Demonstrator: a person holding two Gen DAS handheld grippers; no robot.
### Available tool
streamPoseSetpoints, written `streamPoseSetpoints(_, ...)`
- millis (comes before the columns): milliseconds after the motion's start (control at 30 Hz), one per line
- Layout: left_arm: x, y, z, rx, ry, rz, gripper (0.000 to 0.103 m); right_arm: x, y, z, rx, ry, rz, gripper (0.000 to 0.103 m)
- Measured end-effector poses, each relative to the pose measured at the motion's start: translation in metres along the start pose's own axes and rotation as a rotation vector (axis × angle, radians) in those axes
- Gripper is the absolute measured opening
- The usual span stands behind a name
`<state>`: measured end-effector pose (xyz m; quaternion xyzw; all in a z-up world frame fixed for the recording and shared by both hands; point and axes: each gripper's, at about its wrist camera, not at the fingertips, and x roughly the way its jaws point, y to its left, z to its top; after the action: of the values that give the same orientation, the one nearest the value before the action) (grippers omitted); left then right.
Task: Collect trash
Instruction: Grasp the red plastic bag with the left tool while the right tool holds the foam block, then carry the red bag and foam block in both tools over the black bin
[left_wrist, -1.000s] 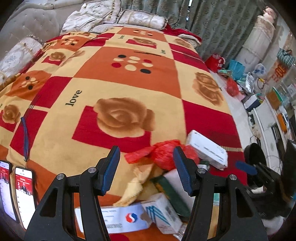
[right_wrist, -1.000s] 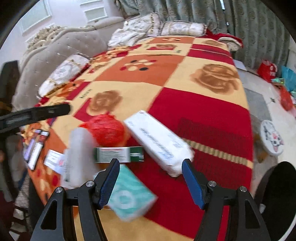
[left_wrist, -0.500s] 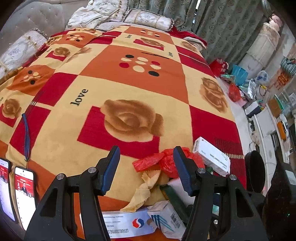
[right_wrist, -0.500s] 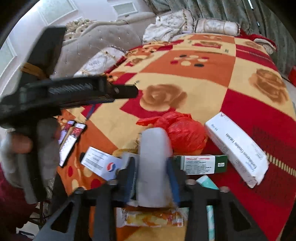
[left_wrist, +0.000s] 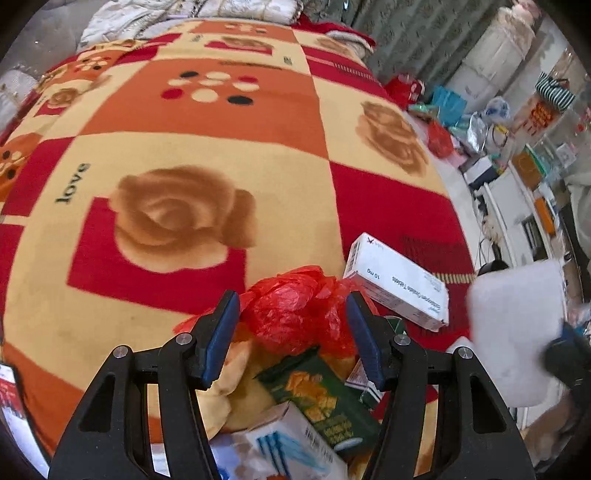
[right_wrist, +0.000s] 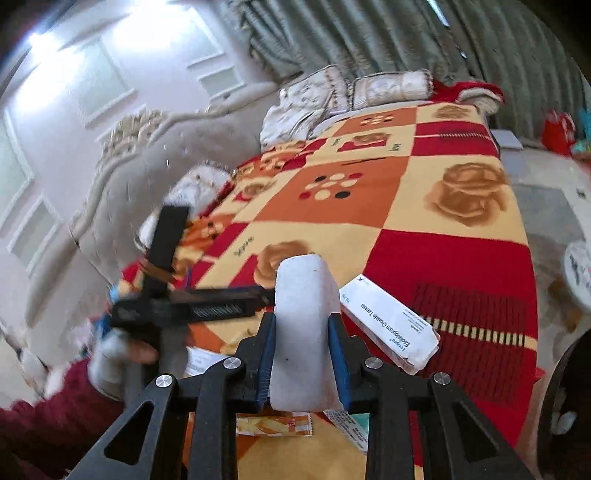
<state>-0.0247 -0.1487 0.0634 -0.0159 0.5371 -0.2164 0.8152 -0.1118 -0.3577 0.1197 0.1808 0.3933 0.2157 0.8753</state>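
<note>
Looking early still: right gripper (right_wrist: 302, 363) clamps a white block (right_wrist: 304, 325), left gripper (left_wrist: 291, 332) gapes around the red bag (left_wrist: 295, 314); boxes (left_wrist: 399, 284) remain on the bed (left_wrist: 184, 147).

White foam block (right_wrist: 304, 332): upright, off the blanket, pinched at both sides. Red plastic bag (left_wrist: 295, 314): crumpled, on top of the pile at bed edge. White tablet box (left_wrist: 397, 284): flat, just right of bag, lying diagonal. Green box (left_wrist: 321, 398): tilted under bag. Blue-white carton (left_wrist: 280, 450): nearest. Snack wrapper (right_wrist: 273, 424): flat, orange-yellow.
</note>
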Motion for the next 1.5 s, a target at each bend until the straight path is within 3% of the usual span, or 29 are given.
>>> streamPoseSetpoints(200, 0.02, -0.014, 0.0, 0.08, 0.025, 0.061, 0.058, -0.006, -0.001, 0.004, 0.031, -0.031, 0.029, 0.027)
streamPoseSetpoints(233, 0.022, -0.015, -0.001, 0.096, 0.027, 0.076, 0.055, -0.005, -0.001, 0.006, 0.04, -0.037, 0.042, 0.027)
streamPoseSetpoints(267, 0.022, -0.016, -0.003, 0.109, 0.02, 0.089, 0.04, -0.005, 0.0, 0.008, 0.044, -0.045, 0.051, 0.027)
streamPoseSetpoints(433, -0.003, -0.004, 0.002, 0.068, -0.045, 0.081, 0.03, -0.008, 0.013, 0.018, 0.022, -0.077, 0.064, 0.027)
streamPoseSetpoints(633, -0.047, -0.003, 0.009, 0.056, -0.145, 0.095, 0.03, -0.005, 0.013, 0.012, -0.011, -0.056, 0.003, 0.027)
streamPoseSetpoints(767, -0.059, -0.015, 0.002, 0.066, -0.167, 0.086, 0.03, -0.005, 0.006, 0.004, 0.0, -0.045, -0.034, 0.027)
streamPoseSetpoints(1500, -0.053, -0.104, -0.03, 0.195, -0.192, 0.095, 0.03, -0.042, -0.03, -0.023, 0.019, -0.049, -0.217, 0.027)
